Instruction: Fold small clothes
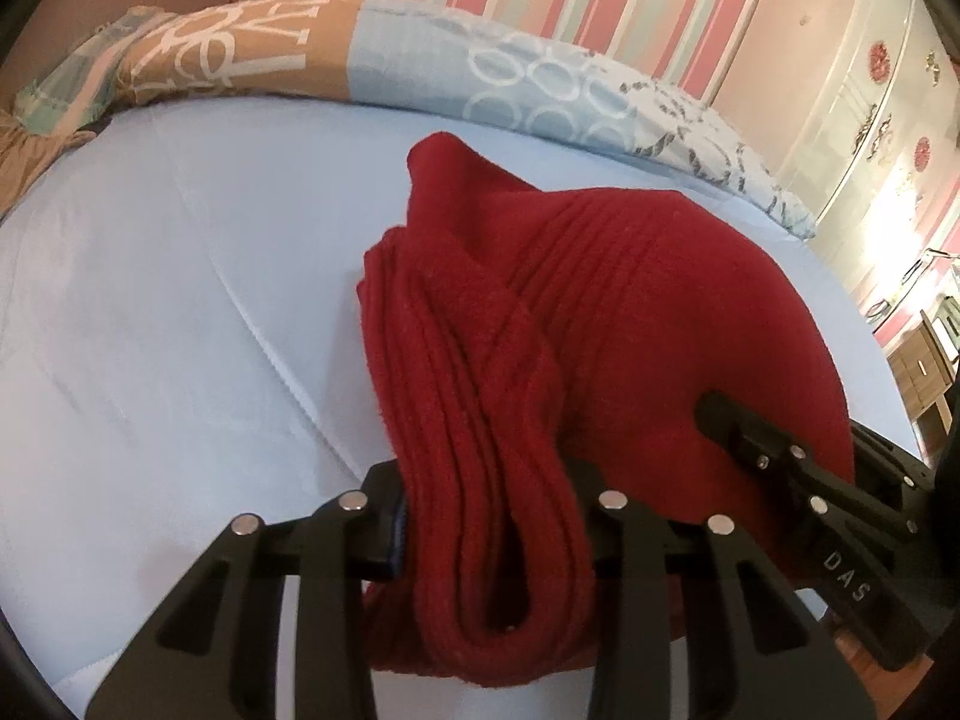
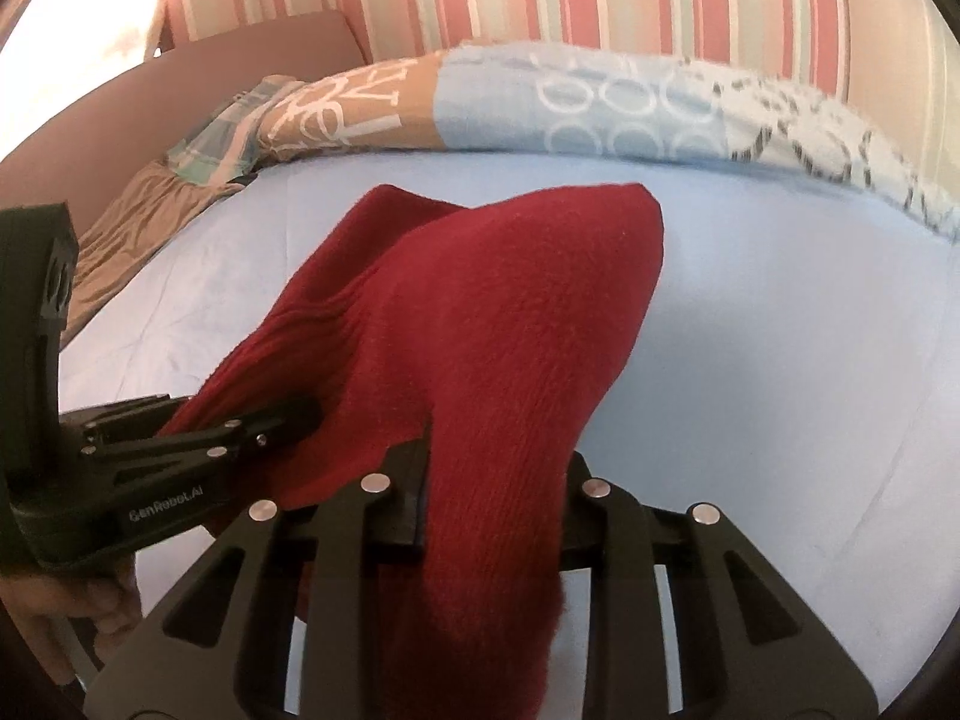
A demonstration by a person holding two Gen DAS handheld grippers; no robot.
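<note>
The red knitted garment (image 1: 630,312) hangs gathered between the two grippers, its near edge raised off the pale blue bed sheet (image 1: 150,312) while its far end droops toward the sheet in the middle of the bed; whether that far end rests on the sheet cannot be told. The left gripper (image 1: 498,516) is clamped narrow on a thick bundle of ribbed folds at the near left of the cloth, several layers bulging out below its pads. The right gripper (image 2: 498,498) is likewise closed narrow on a single wide band of knit at the near right. Each tool appears in the other's view, the two standing close side by side. Assessment of the material: a soft, limp wool-like knit, light in weight, thick enough to bunch, with a fuzzy surface that should resist slipping in the pads. It holds no shape of its own and sags wherever unsupported; the ribbed part stretches, so a hard pull would likely distort the fold. Recommended holds are the two near corners or hem ends, well apart, so the cloth spreads flat; the present left hold takes too many layers to give a clean edge. A patterned quilt (image 1: 456,78) lies along the far side, clear of the work.
</note>
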